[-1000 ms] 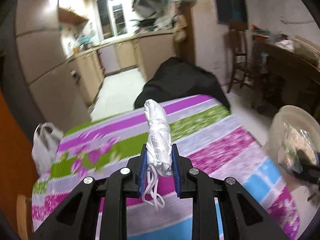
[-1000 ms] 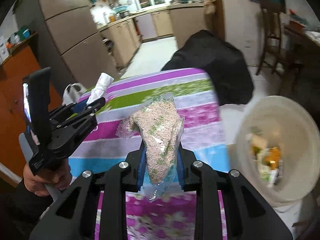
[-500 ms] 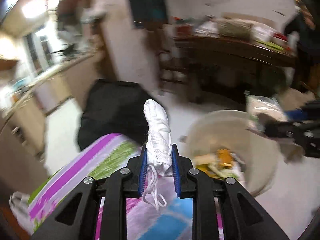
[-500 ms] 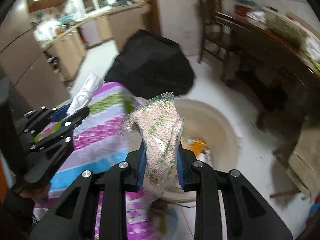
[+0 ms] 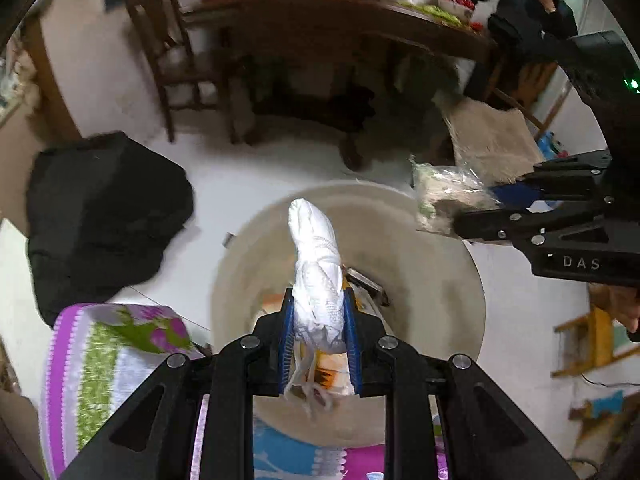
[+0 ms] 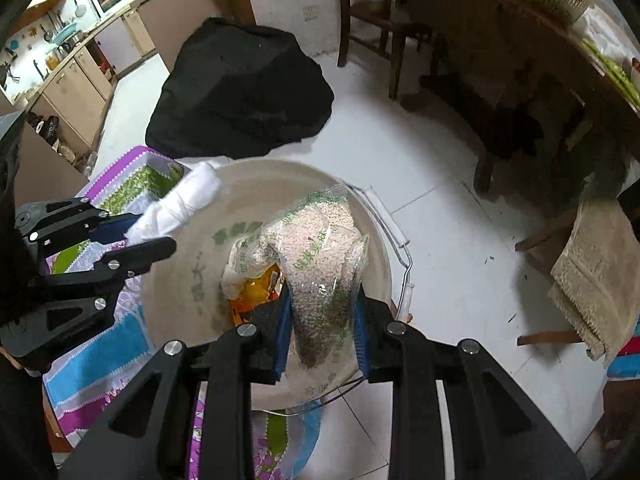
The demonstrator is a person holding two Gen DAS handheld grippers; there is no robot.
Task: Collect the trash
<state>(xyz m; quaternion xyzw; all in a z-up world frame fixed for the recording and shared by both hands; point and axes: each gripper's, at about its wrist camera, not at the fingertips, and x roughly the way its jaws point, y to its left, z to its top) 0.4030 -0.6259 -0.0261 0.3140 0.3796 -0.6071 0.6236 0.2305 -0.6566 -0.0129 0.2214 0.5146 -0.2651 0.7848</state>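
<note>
Your left gripper (image 5: 318, 328) clenches a rag (image 5: 318, 264), your right gripper (image 6: 320, 320) a pellet bag (image 6: 320, 256), over the bin (image 6: 184, 280); only the right view shows its wire handle (image 6: 402, 256).

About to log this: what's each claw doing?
Left claw: shut on white wad.
Right claw: shut on grain bag.

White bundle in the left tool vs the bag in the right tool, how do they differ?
The white bundle is opaque, rolled cloth or paper with loose strings at its bottom; the clear plastic bag is see-through, printed in green and filled with pale grains. The bundle is slim and tube-like; the bag is wider and tapers down into the jaws. Shared: each is clamped upright in a shut tool, poised above the beige bucket that already holds trash.
</note>
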